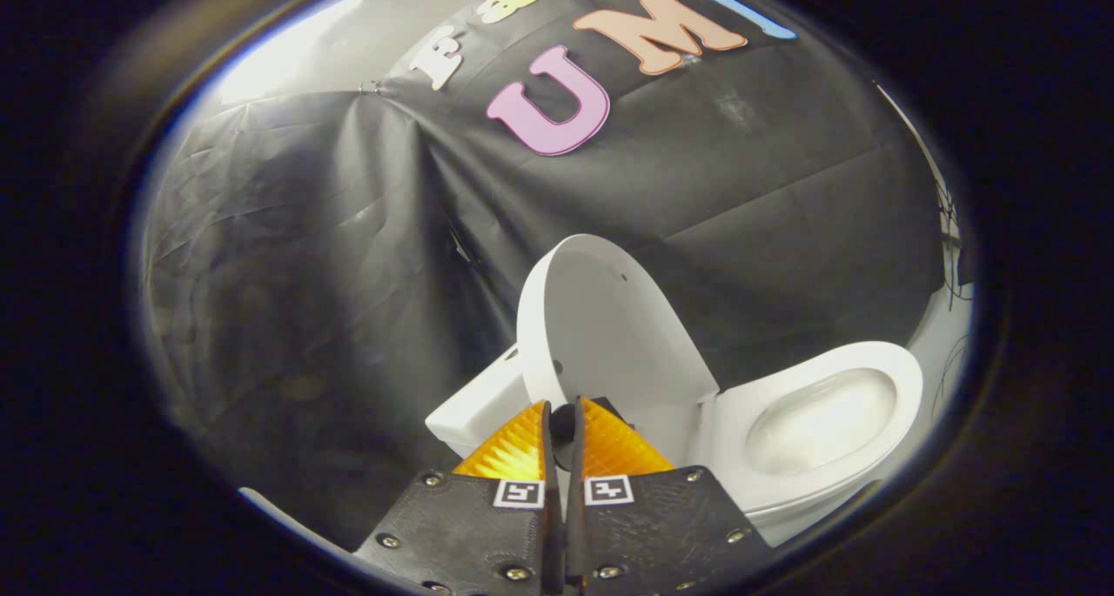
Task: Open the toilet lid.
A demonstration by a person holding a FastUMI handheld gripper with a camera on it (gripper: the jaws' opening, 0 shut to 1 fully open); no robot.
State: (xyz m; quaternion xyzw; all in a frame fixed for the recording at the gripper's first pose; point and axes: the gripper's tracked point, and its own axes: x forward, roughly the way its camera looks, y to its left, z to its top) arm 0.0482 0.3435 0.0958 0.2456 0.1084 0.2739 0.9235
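The glossy white oval plastic toilet lid [600, 318] is seen raised upright just beyond the gripper [563, 422], apparently opened; its edge is seemingly pinched by nearly closed fingers to steady it

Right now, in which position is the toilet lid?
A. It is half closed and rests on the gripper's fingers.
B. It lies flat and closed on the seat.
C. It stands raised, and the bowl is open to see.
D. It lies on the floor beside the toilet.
C: the toilet lid stands raised just ahead of the gripper, whose fingers are nearly together with nothing between them, and the bowl lies uncovered beside it.
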